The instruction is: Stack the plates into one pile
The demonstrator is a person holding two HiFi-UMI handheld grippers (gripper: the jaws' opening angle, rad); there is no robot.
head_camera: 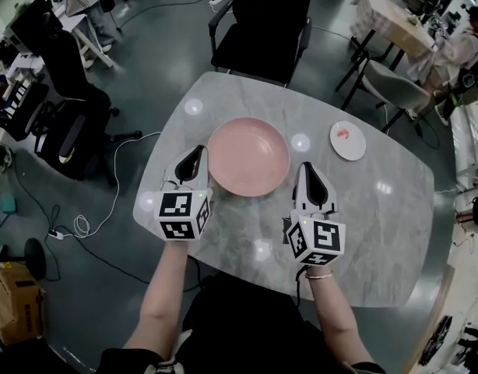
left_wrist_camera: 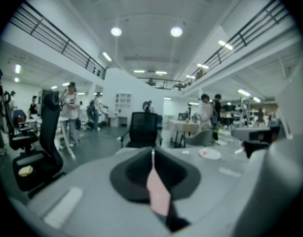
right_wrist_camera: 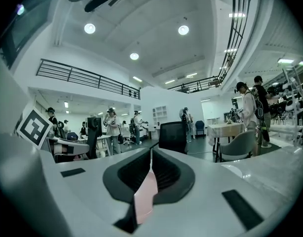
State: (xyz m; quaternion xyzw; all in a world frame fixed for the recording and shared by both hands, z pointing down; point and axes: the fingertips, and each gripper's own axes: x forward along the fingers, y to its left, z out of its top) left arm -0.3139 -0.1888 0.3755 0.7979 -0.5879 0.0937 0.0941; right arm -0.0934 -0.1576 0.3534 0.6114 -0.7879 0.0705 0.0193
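Note:
A large pink plate (head_camera: pixel 248 156) hangs over the marble table (head_camera: pixel 379 232), gripped from both sides. My left gripper (head_camera: pixel 195 156) is shut on its left rim and my right gripper (head_camera: pixel 305 171) is shut on its right rim. In the left gripper view a pink sliver of the plate (left_wrist_camera: pixel 159 194) shows pinched between the dark pads of the left gripper (left_wrist_camera: pixel 152 156). The right gripper view shows the same pink edge (right_wrist_camera: pixel 145 199) clamped in the right gripper (right_wrist_camera: pixel 151 156). A small white plate (head_camera: pixel 348 140) with a red mark lies on the table at the back right, also in the left gripper view as the white plate (left_wrist_camera: pixel 209 154).
A black chair (head_camera: pixel 262 29) stands at the table's far edge, and a grey chair (head_camera: pixel 395 88) behind its right corner. A black office chair (head_camera: pixel 64 123) and cables on the floor are to the left. People stand at desks farther off.

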